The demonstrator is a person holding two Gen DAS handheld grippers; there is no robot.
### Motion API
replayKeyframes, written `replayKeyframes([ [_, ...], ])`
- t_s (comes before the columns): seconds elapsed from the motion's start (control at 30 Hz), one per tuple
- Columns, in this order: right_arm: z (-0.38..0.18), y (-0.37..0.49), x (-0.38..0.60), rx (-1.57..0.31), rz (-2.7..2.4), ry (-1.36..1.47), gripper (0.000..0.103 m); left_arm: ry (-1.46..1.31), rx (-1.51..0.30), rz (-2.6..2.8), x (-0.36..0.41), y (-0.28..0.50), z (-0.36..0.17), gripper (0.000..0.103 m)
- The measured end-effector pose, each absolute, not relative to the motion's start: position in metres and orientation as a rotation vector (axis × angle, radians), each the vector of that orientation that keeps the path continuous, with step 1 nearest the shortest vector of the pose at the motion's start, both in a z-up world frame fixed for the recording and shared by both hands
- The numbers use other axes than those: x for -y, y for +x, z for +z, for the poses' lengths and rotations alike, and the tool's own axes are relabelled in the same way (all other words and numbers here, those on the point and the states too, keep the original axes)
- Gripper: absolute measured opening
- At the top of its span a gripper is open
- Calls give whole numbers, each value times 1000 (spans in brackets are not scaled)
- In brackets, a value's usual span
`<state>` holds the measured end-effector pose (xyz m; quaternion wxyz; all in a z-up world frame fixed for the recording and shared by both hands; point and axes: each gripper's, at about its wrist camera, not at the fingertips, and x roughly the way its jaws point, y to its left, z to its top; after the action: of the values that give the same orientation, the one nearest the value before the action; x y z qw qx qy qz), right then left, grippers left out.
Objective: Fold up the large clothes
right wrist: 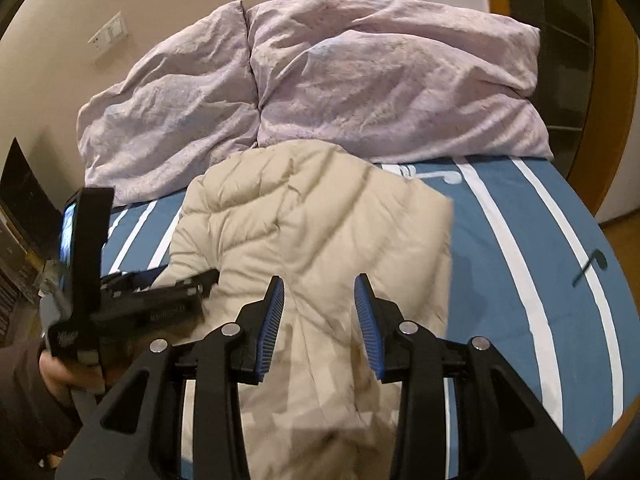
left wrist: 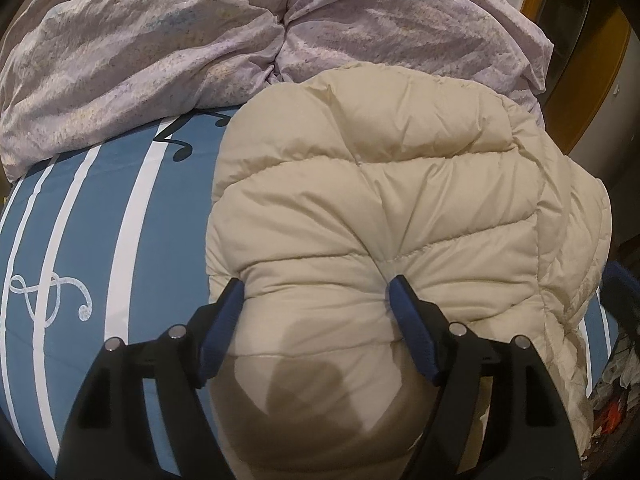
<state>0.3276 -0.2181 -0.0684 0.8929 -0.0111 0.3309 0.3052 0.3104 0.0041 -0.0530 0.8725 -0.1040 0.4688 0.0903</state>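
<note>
A beige quilted down jacket (left wrist: 380, 208) lies bunched on the blue striped bed sheet (left wrist: 100, 240). My left gripper (left wrist: 316, 292) is open, its blue pads pressed against the jacket's padded fabric on both sides. In the right wrist view the jacket (right wrist: 304, 224) lies in the middle of the bed, and my right gripper (right wrist: 320, 292) is open just above its near part, holding nothing. The left gripper (right wrist: 160, 296) shows at the left of that view, held by a hand, resting at the jacket's left edge.
A crumpled lilac duvet (right wrist: 320, 76) is piled at the head of the bed behind the jacket; it also fills the top of the left wrist view (left wrist: 200, 40). Wooden furniture (right wrist: 612, 80) stands to the right. A wall with a switch plate (right wrist: 108, 32) is at the left.
</note>
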Motion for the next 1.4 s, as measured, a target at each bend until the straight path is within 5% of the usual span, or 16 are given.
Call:
replayKeyframes([
  [0.53, -94, 385, 191, -671, 476, -88, 43, -189, -849, 223, -16, 320, -14, 74],
  [0.9, -120, 390, 196, -653, 467, -114, 45, -125, -858, 250, -10, 335, -44, 75],
  [1.4, -136, 393, 199, -610, 496, -74, 49, -170, -834, 282, -18, 336, -67, 92],
])
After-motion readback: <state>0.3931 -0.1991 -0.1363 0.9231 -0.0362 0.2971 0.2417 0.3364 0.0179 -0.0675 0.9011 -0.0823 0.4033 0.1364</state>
